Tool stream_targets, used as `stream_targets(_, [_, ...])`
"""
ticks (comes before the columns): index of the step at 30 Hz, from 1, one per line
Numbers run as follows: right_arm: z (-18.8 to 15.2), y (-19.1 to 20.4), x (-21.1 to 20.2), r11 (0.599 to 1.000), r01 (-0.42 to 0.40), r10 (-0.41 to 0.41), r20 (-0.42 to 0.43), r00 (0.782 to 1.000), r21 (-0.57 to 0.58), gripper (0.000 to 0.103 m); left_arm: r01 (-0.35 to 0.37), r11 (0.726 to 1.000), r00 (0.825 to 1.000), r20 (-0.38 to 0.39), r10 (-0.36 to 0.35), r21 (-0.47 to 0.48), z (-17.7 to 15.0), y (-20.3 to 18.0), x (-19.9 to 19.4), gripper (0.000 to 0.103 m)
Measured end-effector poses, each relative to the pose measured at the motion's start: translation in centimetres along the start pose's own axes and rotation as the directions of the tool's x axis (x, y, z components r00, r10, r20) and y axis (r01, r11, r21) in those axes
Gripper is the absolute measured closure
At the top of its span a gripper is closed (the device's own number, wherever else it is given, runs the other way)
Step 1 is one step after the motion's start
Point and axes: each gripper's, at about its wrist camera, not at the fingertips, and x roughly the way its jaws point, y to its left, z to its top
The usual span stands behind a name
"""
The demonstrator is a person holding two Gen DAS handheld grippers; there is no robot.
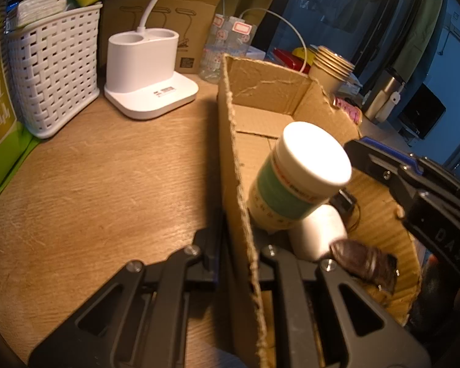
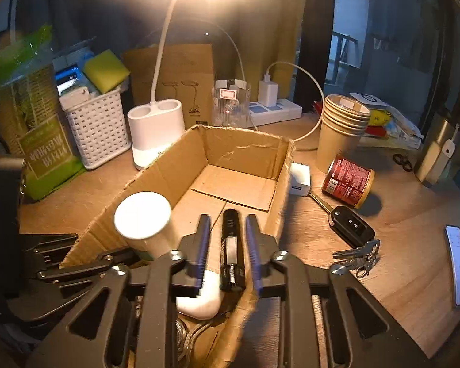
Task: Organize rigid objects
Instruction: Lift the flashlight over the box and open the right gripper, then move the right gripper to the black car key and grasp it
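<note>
An open cardboard box (image 2: 245,150) stands on the wooden table. Inside it lie a white-capped bottle with a green label (image 1: 294,181), a white object (image 1: 319,233) and a dark ribbed object (image 1: 365,263). My left gripper (image 1: 239,251) straddles the box's near wall (image 1: 233,165), one finger outside and one inside, gripping it. My right gripper (image 2: 227,239) hangs over the box with a black flashlight (image 2: 231,251) between its blue pads; small gaps show on both sides. The right gripper also shows in the left wrist view (image 1: 414,184). The bottle's cap also shows in the right wrist view (image 2: 142,214).
Right of the box lie a white charger cube (image 2: 299,179), a red can (image 2: 348,182) on its side, a car key with key bunch (image 2: 352,230), stacked paper cups (image 2: 342,128) and a remote (image 2: 458,263). Behind stand a white lamp base (image 1: 147,73), a white basket (image 1: 55,70) and a power strip (image 2: 276,110).
</note>
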Motion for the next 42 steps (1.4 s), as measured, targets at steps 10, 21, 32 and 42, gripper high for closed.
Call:
stream_targets(10, [0.2, -4.2, -2.6, 0.994, 0.043, -0.050, 0.066, 0.997, 0.100, 0.069, 0.001, 1.000, 1.000, 0.000, -0.001, 0.000, 0.0, 0.0, 0.0, 0.092])
stream_targets(21, [-1.5, -10.6, -2.6, 0.965, 0.108, -0.121, 0.043, 0.992, 0.239, 0.066, 0.001, 1.000, 1.000, 0.000, -0.001, 0.000, 0.0, 0.0, 0.0, 0.092])
stream_targets(32, [-3.1, -14.2, -0.3, 0.937, 0.153, -0.155, -0.020, 0.988, 0.315, 0.043, 0.001, 1.000, 1.000, 0.000, -0.001, 0.000, 0.0, 0.0, 0.0, 0.092])
stream_targets(42, [-2.4, -14.9, 4.4, 0.953, 0.181, -0.156, -0.119, 0.981, 0.245, 0.039, 0.001, 1.000, 1.000, 0.000, -0.001, 0.000, 0.0, 0.0, 0.0, 0.092])
